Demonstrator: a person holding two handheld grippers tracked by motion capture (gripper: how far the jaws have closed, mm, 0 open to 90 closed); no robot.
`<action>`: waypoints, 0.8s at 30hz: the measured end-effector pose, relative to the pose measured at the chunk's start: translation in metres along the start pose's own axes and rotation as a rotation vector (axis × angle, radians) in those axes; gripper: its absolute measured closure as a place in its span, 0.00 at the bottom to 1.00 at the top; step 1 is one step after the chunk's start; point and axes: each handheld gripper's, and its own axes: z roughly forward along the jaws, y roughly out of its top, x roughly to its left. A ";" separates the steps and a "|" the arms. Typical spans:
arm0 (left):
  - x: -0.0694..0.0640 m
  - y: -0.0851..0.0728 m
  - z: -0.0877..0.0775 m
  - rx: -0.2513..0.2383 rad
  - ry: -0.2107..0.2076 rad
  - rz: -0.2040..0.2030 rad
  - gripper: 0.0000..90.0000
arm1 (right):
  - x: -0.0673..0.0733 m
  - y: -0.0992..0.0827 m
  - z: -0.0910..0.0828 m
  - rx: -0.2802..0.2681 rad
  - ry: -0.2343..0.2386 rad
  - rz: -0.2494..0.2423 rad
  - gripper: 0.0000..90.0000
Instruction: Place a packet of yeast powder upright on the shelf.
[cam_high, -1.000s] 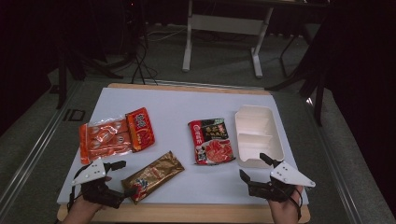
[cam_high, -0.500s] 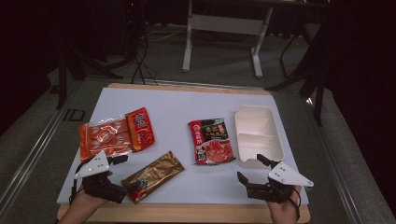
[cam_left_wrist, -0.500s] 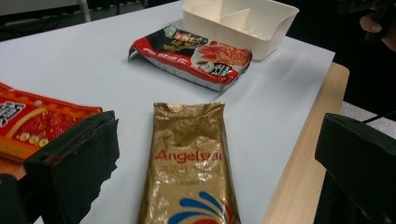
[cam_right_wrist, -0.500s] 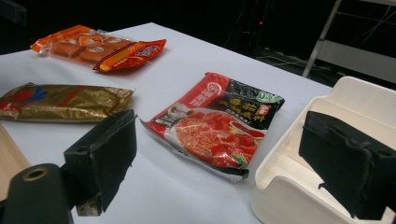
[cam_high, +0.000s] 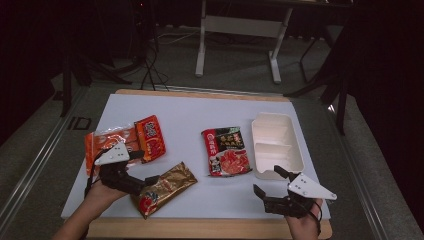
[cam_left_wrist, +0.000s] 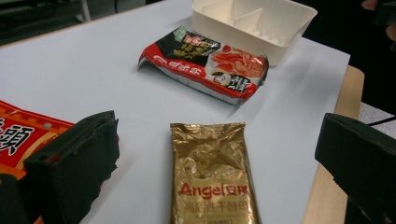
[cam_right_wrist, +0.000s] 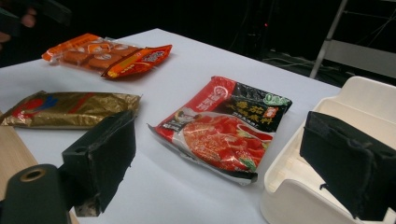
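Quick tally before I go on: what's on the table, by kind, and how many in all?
Food packets: 3: the gold packet in front of the open left tongs, the red and black packet, the orange packet.
White compartment trays: 1, beside the open right tongs.
Total: 4

Gold Angel yeast packet (cam_left_wrist: 212, 177), sealed and slightly crumpled, lying flat near the table's front edge, diagonal in the high view (cam_high: 164, 188), red patch at its near end.

Black padded jaws, grey three-cornered top plates
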 end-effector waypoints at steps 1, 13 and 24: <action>0.002 0.002 0.003 0.002 -0.003 -0.007 0.00 | 0.000 0.000 0.000 0.006 -0.009 -0.006 0.11; 0.019 0.014 0.037 0.058 -0.030 -0.019 0.00 | 0.006 0.002 0.001 -0.017 0.038 -0.015 0.11; 0.031 0.006 0.077 0.172 -0.058 -0.045 0.20 | 0.006 0.001 0.004 0.020 0.037 0.001 0.11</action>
